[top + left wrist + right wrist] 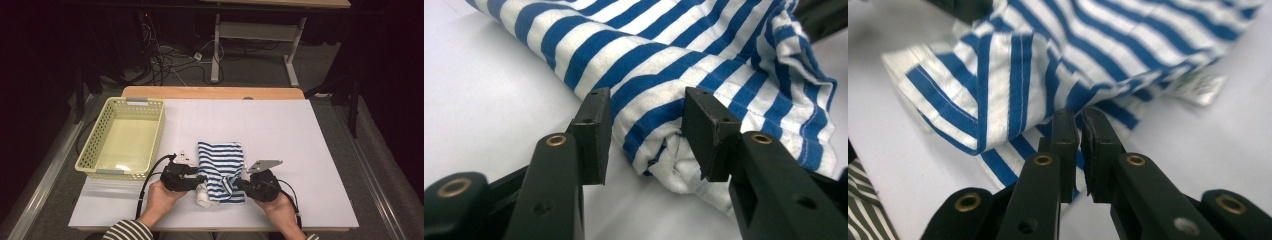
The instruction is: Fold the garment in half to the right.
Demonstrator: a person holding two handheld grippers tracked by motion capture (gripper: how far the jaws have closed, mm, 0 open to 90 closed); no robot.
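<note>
A blue-and-white striped cloth point(220, 160) lies folded on the white board, with a bunched white end point(202, 197) at its near left corner. My left gripper point(201, 179) is at the cloth's near left edge. In the left gripper view its jaws point(647, 100) stand open with the rolled edge of the cloth point(664, 60) between them, unpressed. My right gripper point(239, 183) is at the near right edge. In the right gripper view point(1079, 114) only a narrow slit parts the pads, and a gathered fold of the cloth point(1098, 45) lies at their tips.
A pale yellow mesh basket point(155, 145) stands empty at the board's left. The white board point(300, 150) has bare room to the right and beyond the cloth. A white label point(1203, 87) sticks out from the cloth's edge. A striped sleeve point(125, 231) enters at the bottom.
</note>
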